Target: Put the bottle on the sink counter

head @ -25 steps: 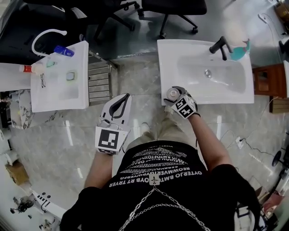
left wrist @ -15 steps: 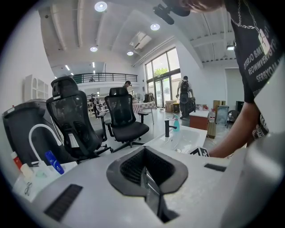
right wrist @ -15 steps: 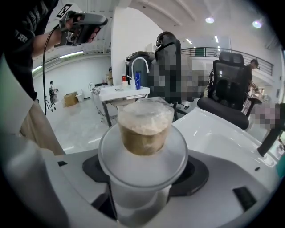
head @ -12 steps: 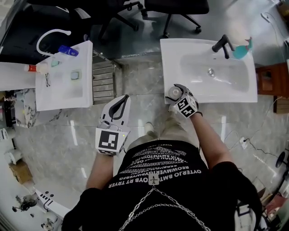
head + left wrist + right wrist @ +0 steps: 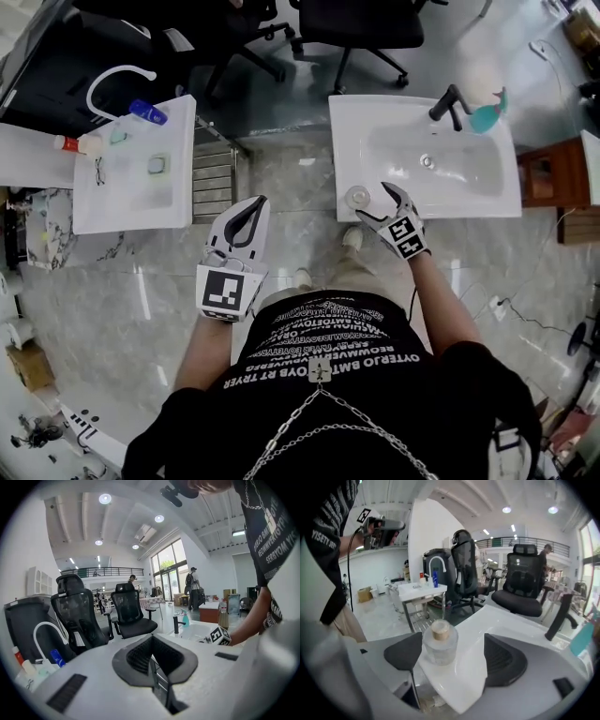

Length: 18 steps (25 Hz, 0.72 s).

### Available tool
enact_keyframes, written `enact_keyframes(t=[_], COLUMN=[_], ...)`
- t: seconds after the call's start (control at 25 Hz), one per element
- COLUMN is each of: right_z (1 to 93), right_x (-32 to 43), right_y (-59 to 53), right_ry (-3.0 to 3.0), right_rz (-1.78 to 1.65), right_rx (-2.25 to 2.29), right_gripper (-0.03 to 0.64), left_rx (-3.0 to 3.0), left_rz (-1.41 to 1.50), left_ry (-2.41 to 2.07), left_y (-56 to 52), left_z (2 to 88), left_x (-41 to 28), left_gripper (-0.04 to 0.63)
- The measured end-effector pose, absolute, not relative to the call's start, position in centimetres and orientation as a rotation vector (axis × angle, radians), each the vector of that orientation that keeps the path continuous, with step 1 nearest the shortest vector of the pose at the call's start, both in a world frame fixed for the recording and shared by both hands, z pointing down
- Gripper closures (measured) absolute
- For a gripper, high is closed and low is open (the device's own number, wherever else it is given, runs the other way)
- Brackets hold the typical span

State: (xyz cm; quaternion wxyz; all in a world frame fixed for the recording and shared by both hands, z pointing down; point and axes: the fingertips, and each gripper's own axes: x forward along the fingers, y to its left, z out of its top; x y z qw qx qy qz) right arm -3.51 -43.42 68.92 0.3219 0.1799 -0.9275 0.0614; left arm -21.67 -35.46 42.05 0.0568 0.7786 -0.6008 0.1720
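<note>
Opening right gripper (image 5: 454,657) jaws flank glass bottle (image 5: 439,644) at sink's (image 5: 349,131) 7 o'clock corner; likely slippery, fragile, grip round body. Left gripper (image 5: 154,663) jaws closed.

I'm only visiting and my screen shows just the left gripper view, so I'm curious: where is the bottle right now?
Observer: The bottle stands upright on the near corner of the white sink counter.
Operator: Is the other claw squeezing it?
Observer: No. The right gripper has its jaws opening. The bottle stands between them, close to one pad and well clear of the other.
Operator: And where is my claw hanging?
Observer: The left gripper is shut on nothing, over the marble floor between that counter and a second sink.
</note>
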Motion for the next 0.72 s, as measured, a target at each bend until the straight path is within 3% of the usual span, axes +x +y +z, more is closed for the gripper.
enact_keyframes(t=[0.08, 0.12, 0.2, 0.28, 0.72], right_z=[64.3, 61.5, 55.8, 51.3, 42.5], right_x=[-2.0, -1.3, 0.2, 1.4, 3.6], right_y=[-43.7, -43.7, -43.7, -43.6, -36.6], right_ry=[-2.52, -2.581, -2.711, -2.756, -2.503], right_rz=[0.165, 0.168, 0.169, 0.145, -0.062], right_rx=[0.595, 0.661, 0.813, 0.953, 1.239], right_gripper=[0.233, 0.303, 0.507, 0.62, 0.621], left_rx=[2.383, 2.393, 2.422, 2.465, 2.645], left_rz=[0.495, 0.489, 0.485, 0.471, 0.413], left_ry=[-1.829, -1.827, -1.813, -1.793, -1.658], left_y=[-35.0, -34.7, -34.5, -34.4, -30.0], left_z=[41.2, 40.9, 40.4, 39.9, 37.9], left_x=[-21.7, -21.6, -21.3, -20.8, -18.6], left_gripper=[0.59, 0.59, 0.589, 0.591, 0.591])
